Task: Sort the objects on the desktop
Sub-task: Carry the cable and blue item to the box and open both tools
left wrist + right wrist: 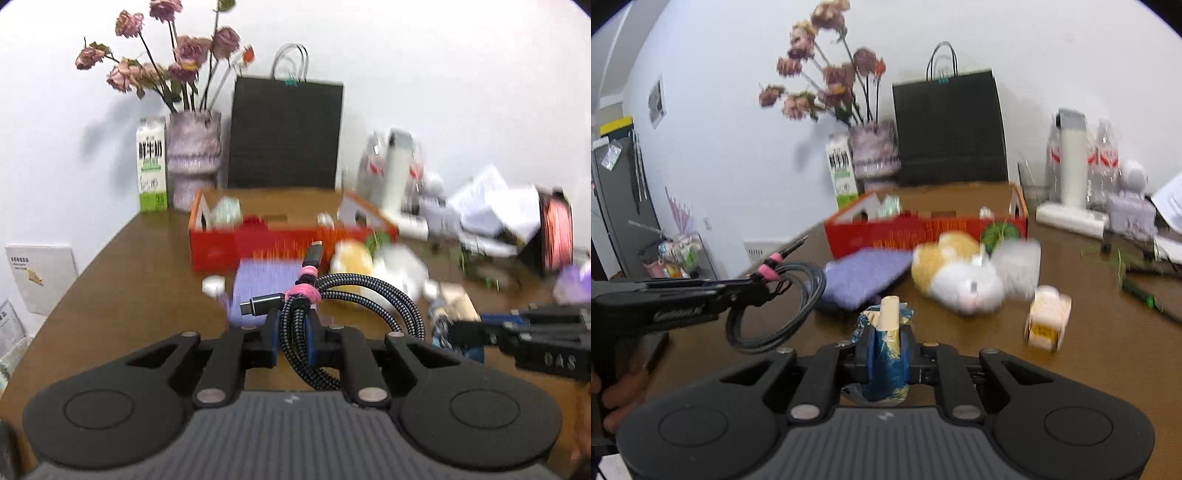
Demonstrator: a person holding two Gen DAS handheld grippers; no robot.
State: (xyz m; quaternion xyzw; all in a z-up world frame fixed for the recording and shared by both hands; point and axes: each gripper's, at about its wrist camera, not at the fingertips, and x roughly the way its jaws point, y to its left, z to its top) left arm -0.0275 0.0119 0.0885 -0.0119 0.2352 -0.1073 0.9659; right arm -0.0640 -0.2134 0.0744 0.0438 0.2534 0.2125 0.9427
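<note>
In the left wrist view, my left gripper [293,321] is shut on a coiled black braided cable [388,291] that is bound with a pink tie and lifted off the brown desk [129,295]. My right gripper [887,343] is shut on a blue and cream packet [886,365] with a cream tube sticking out of its top. Seen from the right wrist, the left gripper [757,286] holds the cable [775,332] out at the left. A red box [923,230] with several small things in it stands behind a purple cloth [864,275] and a white and yellow plush toy [960,280].
A small cream toy [1049,317] lies to the right of the plush. At the back stand a black paper bag [284,136], a vase of dried roses [194,155] and a milk carton [151,162]. Bottles [1071,162], papers [491,206] and a pink spool [556,232] crowd the right.
</note>
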